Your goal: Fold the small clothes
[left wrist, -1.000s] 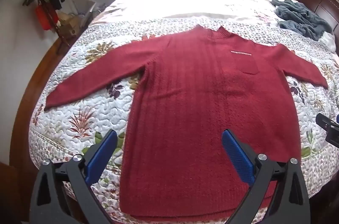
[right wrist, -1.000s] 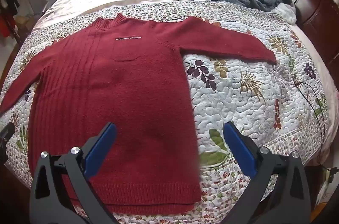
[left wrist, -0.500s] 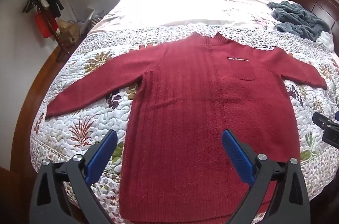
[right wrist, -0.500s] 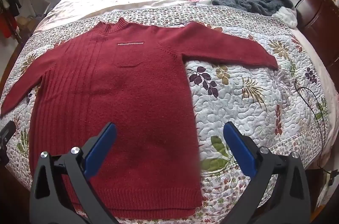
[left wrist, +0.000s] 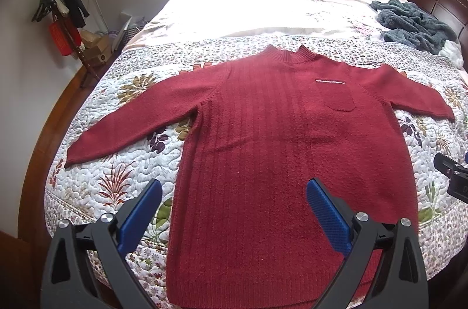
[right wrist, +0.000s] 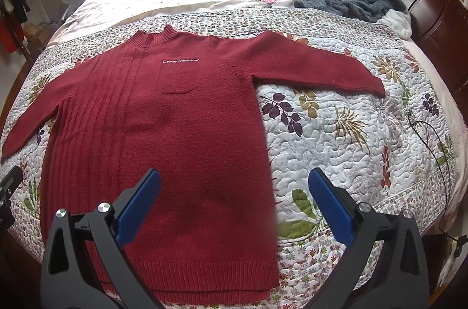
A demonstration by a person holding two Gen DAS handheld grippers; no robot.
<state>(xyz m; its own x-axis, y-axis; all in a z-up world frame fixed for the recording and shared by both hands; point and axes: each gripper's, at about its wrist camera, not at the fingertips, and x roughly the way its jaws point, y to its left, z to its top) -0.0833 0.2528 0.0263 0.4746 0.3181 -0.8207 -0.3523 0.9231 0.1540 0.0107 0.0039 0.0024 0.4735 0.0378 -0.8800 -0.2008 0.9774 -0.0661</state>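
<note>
Sweater (left wrist: 292, 162), red knit, lay flat with sleeves spread on the quilted bed (right wrist: 336, 133); left gripper (left wrist: 234, 209) and right gripper (right wrist: 234, 200) hovered above its hem, fingers wide apart, empty.

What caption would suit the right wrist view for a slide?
Open right gripper poised above a red sweater spread flat, sleeves out, on a floral quilt.

No text can be read. The sweater (right wrist: 163, 133) has a thin pale strip (right wrist: 180, 60) above its chest pocket, but any letters on it are too small to make out.
</note>
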